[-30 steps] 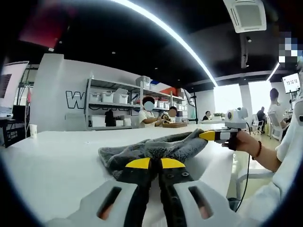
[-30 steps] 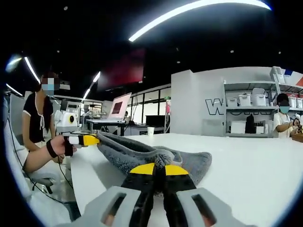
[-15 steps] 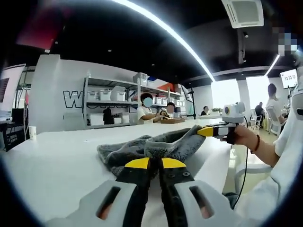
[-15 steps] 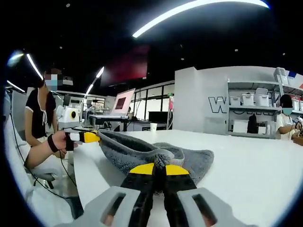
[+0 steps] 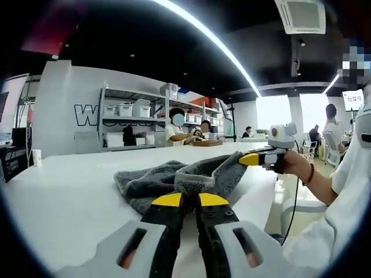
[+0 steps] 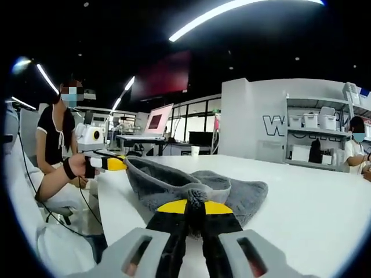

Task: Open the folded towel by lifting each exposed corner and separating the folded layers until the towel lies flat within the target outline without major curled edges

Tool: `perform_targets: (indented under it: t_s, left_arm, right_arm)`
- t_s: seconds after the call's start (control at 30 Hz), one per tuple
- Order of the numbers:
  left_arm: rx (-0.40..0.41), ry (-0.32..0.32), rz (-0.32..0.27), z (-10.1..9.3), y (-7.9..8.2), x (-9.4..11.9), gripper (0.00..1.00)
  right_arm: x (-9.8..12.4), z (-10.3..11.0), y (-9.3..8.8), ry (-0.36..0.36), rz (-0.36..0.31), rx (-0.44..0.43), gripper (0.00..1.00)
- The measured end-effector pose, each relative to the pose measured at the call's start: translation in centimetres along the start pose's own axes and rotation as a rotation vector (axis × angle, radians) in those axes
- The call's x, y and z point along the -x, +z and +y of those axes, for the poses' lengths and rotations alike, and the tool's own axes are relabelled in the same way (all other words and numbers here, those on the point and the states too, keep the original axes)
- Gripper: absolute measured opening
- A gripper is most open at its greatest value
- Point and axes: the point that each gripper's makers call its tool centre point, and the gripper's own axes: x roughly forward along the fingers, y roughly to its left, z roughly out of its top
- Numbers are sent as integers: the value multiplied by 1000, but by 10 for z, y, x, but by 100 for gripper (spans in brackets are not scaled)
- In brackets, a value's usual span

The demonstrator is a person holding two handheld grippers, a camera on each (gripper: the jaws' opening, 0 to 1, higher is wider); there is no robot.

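Currently both grippers clamped on grey towel (image 5: 174,179) corners: left gripper (image 5: 189,200), right gripper (image 6: 195,207); towel bunched on white table (image 5: 64,191).

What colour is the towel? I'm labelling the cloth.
Grey towel, clearest in the right gripper view.

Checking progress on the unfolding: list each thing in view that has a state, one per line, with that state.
Towel: bunched and folded on the table, not flat, pinched at two ends.
Left gripper: shut on the towel's near edge.
Right gripper: shut on the towel's other end, which is held off the table.
Table: white, towel resting on it.
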Motion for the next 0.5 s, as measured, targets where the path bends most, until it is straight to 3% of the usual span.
perform_targets:
  t_s: [0.3, 0.5]
  left_arm:
    - [53, -27, 34, -7, -6, 2, 13]
    - [65, -54, 43, -13, -6, 2, 17]
  right_arm:
    - [4, 11, -1, 73, 19, -43, 8]
    - [5, 12, -2, 78, 37, -12, 10]
